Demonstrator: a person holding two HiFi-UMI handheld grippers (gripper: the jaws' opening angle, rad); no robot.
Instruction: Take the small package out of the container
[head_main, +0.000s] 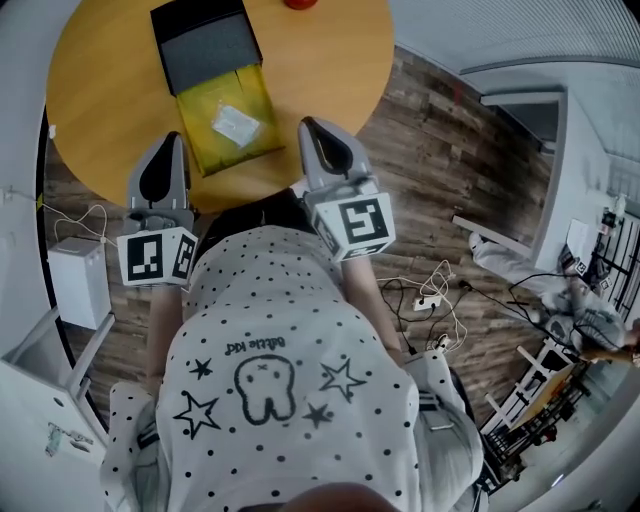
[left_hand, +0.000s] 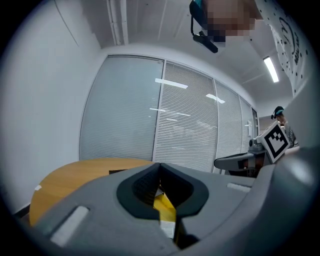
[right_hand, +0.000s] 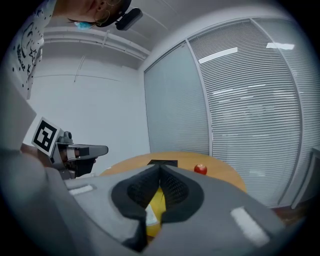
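Note:
A yellow container (head_main: 256, 92) lies on the round wooden table (head_main: 110, 80), its far half under a dark lid (head_main: 205, 45). Inside it rests a small clear package (head_main: 236, 123). My left gripper (head_main: 172, 139) hovers at the table's near edge, just left of the container, jaws shut and holding nothing. On the other side, just right of the container, my right gripper (head_main: 309, 124) is also shut and holds nothing. In the left gripper view the shut jaws (left_hand: 159, 165) let the yellow container (left_hand: 167, 207) show through their gap. The right gripper view shows its shut jaws (right_hand: 160, 167) and the yellow container (right_hand: 156, 205) below.
A small red object (head_main: 300, 3) sits at the table's far edge, also visible as the red object (right_hand: 200, 169). On the floor stand a white box (head_main: 80, 280) at left and cables with a power strip (head_main: 430, 298) at right. Another person (head_main: 590, 320) sits far right.

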